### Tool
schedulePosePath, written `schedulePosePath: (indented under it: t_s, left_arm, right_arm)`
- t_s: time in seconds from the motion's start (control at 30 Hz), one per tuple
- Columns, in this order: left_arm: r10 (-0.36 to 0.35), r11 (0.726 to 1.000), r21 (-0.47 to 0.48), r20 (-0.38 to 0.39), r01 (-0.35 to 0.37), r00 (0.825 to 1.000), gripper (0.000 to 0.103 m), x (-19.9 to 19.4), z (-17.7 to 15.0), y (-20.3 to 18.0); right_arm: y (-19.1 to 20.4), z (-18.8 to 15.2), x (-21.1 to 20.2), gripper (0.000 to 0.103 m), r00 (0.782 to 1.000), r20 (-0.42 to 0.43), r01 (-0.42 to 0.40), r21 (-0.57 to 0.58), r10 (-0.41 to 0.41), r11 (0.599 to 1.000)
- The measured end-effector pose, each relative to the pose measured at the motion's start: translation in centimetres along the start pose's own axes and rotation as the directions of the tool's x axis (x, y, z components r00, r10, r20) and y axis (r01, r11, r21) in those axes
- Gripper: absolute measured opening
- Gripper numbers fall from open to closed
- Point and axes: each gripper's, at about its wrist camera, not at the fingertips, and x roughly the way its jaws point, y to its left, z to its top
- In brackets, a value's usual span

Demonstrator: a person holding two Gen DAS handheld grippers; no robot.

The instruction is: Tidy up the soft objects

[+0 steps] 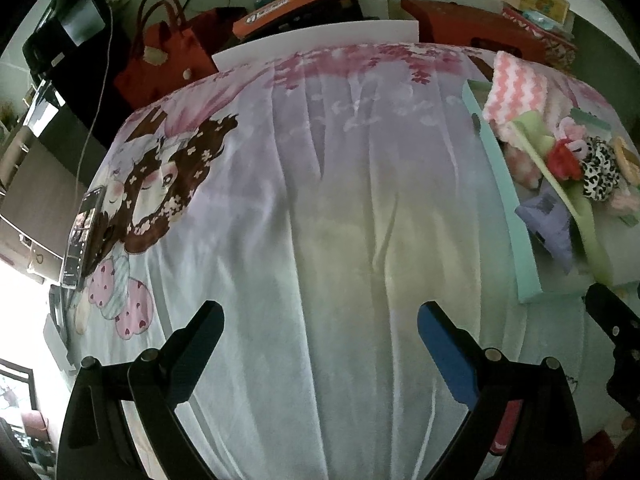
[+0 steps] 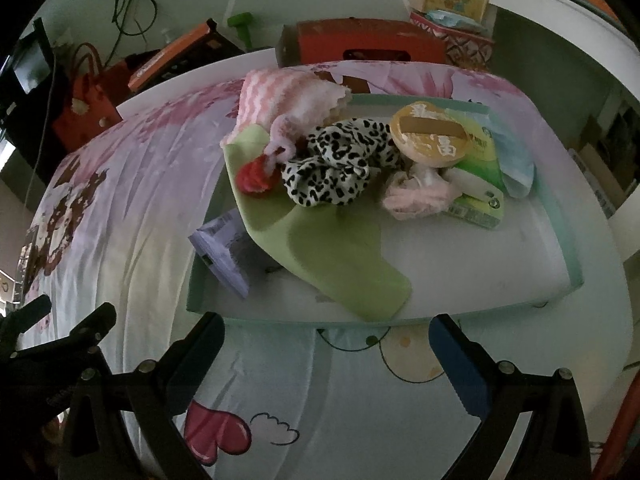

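Observation:
A teal-rimmed white tray [image 2: 556, 208] sits on a cartoon-print sheet [image 2: 120, 208]. In it lie a pink zigzag towel [image 2: 288, 96], a green cloth [image 2: 340, 264], a leopard-print scrunchie [image 2: 340, 168], a red scrunchie [image 2: 252, 178], a pink fluffy item [image 2: 416, 196], a round yellow tin [image 2: 430, 136], green tissue packs [image 2: 480, 168] and a purple packet [image 2: 222, 248]. My right gripper [image 2: 326, 340] is open and empty just in front of the tray's near rim. My left gripper [image 1: 320, 332] is open and empty over bare sheet [image 1: 320, 200], left of the tray [image 1: 516, 216].
A phone [image 1: 82, 236] lies at the sheet's left edge. Beyond the far edge stand a red bag [image 1: 164, 60], an orange box [image 1: 296, 4] and a red box [image 2: 368, 42]. A white board [image 1: 320, 40] pokes out under the sheet.

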Motion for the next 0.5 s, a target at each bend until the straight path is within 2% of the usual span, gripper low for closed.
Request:
schedulePosePath:
  t_s: [0.5]
  left_arm:
    - [0.001,0.999,-0.037,-0.047,-0.003,0.999,0.097,0.96,0.14,0.77]
  right_arm:
    - [-0.42,0.04,0.5,0.103,1.0,-0.01,-0.005,0.012,0.005,1.0]
